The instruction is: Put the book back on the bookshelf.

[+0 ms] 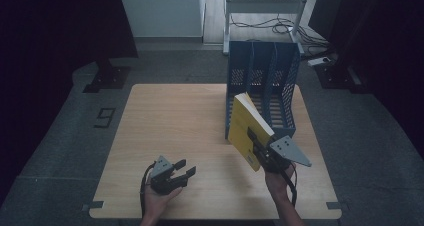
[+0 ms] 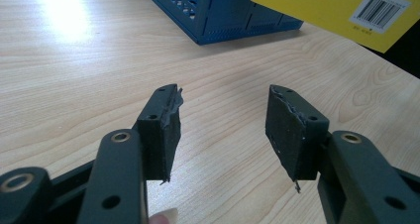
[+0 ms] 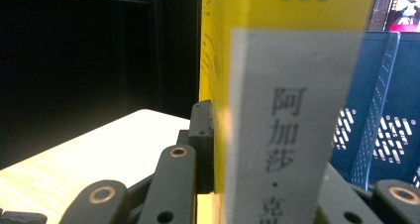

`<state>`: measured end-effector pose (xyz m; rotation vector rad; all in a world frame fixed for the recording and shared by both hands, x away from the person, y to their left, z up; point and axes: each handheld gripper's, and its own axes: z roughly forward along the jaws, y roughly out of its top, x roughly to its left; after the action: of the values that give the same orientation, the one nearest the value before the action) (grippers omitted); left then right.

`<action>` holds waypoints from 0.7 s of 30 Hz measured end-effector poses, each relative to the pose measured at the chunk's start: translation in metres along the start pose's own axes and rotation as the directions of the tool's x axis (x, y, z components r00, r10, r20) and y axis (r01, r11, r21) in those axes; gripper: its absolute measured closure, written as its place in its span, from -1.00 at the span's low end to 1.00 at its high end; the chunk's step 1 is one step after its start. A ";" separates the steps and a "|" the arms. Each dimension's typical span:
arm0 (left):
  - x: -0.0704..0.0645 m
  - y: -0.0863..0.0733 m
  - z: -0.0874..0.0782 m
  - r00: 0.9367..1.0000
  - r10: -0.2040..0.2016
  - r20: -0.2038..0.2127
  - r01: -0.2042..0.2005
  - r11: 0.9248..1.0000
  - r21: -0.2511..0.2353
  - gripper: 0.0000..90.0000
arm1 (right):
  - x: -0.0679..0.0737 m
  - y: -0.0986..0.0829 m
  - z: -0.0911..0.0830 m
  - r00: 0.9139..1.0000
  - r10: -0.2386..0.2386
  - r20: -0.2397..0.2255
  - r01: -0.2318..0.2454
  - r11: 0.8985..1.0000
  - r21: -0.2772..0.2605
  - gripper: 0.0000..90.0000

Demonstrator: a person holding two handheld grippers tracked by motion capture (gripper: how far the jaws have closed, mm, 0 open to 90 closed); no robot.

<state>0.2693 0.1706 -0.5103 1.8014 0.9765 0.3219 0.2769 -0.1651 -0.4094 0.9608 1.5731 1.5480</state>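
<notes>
A yellow book (image 1: 246,128) is held tilted above the table's right half, just in front of the blue file rack (image 1: 262,86). My right gripper (image 1: 264,151) is shut on its lower end; in the right gripper view its spine (image 3: 292,110) stands between the jaws, with the rack (image 3: 386,130) behind. My left gripper (image 1: 181,170) rests low near the table's front left, open, nothing between its fingers (image 2: 161,130). Its view shows the rack's corner (image 2: 223,11) and the book's back cover with a barcode (image 2: 346,11).
The wooden table (image 1: 170,126) has bare room on its left and middle. The blue rack has three upright slots and stands at the back right. Beyond the table are a metal stand (image 1: 265,16), cables on the floor, and dark curtains at both sides.
</notes>
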 end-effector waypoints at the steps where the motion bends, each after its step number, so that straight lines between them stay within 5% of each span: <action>1: 0.000 0.000 0.000 1.000 0.000 0.000 0.000 1.000 0.001 0.06 | -0.001 0.001 0.001 1.000 0.006 0.001 -0.006 1.000 -0.001 0.66; 21: -0.001 -0.001 0.004 1.000 0.003 0.003 -0.003 1.000 0.014 0.05 | -0.011 0.019 0.010 0.999 0.029 0.038 -0.028 0.999 -0.016 0.66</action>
<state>0.2707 0.1680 -0.5126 1.8158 0.9758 0.3148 0.2916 -0.1703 -0.3906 1.0022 1.5253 1.5503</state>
